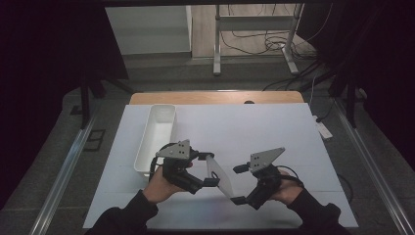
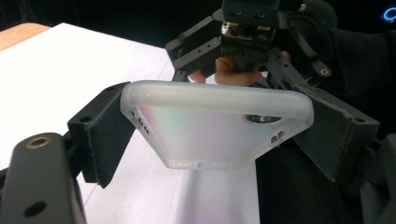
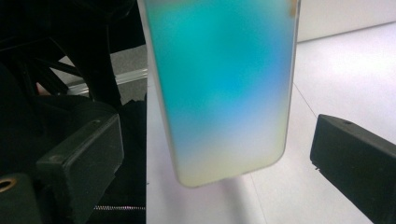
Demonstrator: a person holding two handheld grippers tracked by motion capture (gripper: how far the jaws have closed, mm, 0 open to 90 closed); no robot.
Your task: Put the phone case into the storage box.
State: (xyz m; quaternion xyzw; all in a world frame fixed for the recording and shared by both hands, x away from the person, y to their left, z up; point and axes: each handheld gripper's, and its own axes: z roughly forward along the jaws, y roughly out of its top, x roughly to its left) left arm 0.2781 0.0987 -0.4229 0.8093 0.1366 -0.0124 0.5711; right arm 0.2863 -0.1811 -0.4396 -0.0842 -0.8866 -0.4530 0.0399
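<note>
Tongs first: the left tongs (image 1: 209, 169) are clamped across the width of a translucent frosted phone case with a pearly, rainbow sheen (image 1: 219, 177), their black pads pressing on its two long edges, as the left gripper view makes plain. The right tongs (image 1: 240, 184) stand apart, one jaw on each side of the case's far end with clear gaps between pads and plastic; in the right gripper view the case (image 3: 219, 88) hangs between those two black blocks without touching either.

That case is held up off the white tabletop (image 1: 274, 132), in the space between the person's two hands near the front edge. From the high view its long axis runs on a slant, from the left tongs at the upper left down toward the right tongs at the lower right. In the left gripper view the case (image 2: 215, 126) shows one short end toward the camera, rounded corners and small port cut-outs along its edges, with a camera opening near one corner; its broad face tilts rather than lying flat.

Further back on the left side of the tabletop sits a long white rectangular plastic tray (image 1: 142, 152), its long side running away from the person, just beside the left hand (image 1: 164, 186). The right hand (image 1: 286, 191) grips its tool near the bottom right.
</note>
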